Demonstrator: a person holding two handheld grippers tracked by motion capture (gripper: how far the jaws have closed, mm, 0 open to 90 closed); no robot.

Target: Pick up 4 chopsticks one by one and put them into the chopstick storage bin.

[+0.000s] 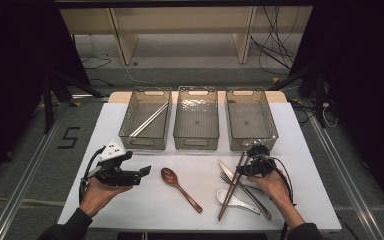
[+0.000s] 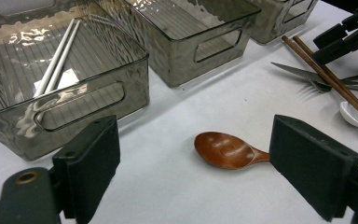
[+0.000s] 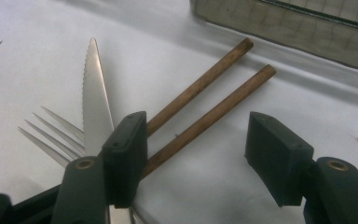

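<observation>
My left gripper (image 1: 139,166) hovers open over the table's left front, held in a hand. In the left gripper view its jaws (image 2: 192,122) stand wide apart, and a brown wooden spoon (image 2: 226,150) lies on the table just beyond them. That wooden spoon (image 1: 180,186) rests at the centre front. My right gripper (image 1: 245,161) is low over the top ends of two brown chopsticks (image 1: 230,192). Its jaws (image 3: 193,119) are open. One chopstick (image 3: 214,116) lies between them close to the left jaw, and the other passes behind that jaw.
Three smoky clear bins stand at the back: the left bin (image 1: 130,136) holds white chopsticks (image 1: 150,120); the middle bin (image 1: 196,142) and right bin (image 1: 252,142) look empty. A knife (image 3: 95,93), fork (image 3: 51,133) and white ceramic spoon (image 1: 232,200) lie by the brown chopsticks.
</observation>
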